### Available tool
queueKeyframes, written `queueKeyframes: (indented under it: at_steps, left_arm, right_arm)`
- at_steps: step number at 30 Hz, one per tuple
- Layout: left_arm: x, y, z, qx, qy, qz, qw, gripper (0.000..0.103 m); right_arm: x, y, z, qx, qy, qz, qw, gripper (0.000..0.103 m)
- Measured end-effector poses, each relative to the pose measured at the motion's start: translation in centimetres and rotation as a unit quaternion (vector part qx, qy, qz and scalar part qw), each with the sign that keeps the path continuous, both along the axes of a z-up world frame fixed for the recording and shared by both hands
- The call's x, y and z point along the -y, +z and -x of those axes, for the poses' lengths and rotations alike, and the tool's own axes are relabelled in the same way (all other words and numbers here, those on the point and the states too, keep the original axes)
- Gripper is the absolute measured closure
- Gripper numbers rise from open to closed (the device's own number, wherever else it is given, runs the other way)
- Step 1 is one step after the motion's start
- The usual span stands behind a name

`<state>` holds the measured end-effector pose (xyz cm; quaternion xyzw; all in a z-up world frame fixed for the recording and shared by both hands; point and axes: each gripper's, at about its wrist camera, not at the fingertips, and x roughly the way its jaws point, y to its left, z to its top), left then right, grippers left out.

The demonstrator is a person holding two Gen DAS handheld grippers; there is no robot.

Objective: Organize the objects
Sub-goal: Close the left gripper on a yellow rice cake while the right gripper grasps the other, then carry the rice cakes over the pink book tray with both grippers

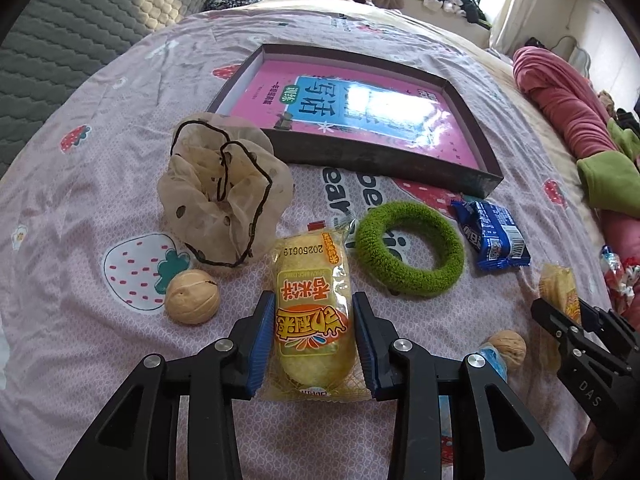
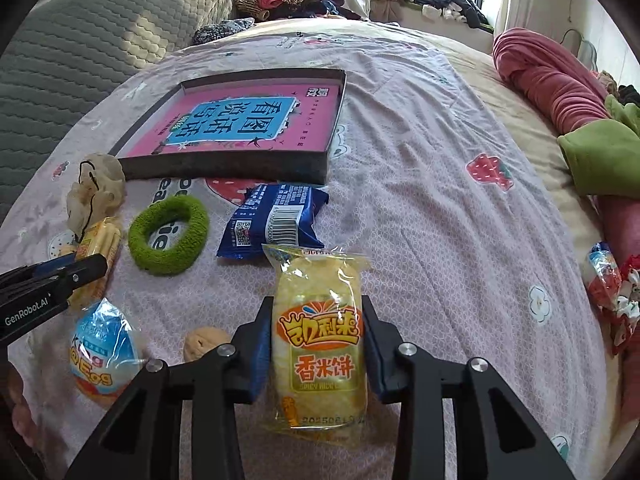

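Each gripper straddles a yellow rice cracker packet lying on the bed. The left gripper point(image 1: 314, 336) has its fingers against its packet point(image 1: 311, 316); the right gripper point(image 2: 318, 344) likewise grips its packet point(image 2: 320, 344), probably bound for the shallow box point(image 1: 400, 160) beyond.

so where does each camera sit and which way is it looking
Left wrist: on the left gripper, looking forward over the bed at a yellow snack pack between its fingers; the right gripper shows at the right edge.
Right wrist: on the right gripper, closed on another yellow snack pack; the left gripper shows at the left edge.
Both share the green ring, blue packet and dark tray with its pink book.
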<state>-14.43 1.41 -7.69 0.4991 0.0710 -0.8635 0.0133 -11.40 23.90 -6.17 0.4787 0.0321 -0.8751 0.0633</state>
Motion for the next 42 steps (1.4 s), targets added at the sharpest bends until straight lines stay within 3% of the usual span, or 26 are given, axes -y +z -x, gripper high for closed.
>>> queueKeyframes:
  at_steps: [29, 42]
  left_arm:
    - [-0.1, 6.2, -4.4, -0.050, -0.022, 0.011, 0.9984, 0.064]
    - [-0.1, 9.5, -3.9, -0.076, -0.040, 0.030, 0.9958, 0.064]
  right_arm:
    - [4.1, 7.1, -4.4, -0.064, 0.026, 0.003, 0.998, 0.064]
    - [4.3, 10.5, -4.3, -0.099, 0.029, 0.004, 0.995, 0.064]
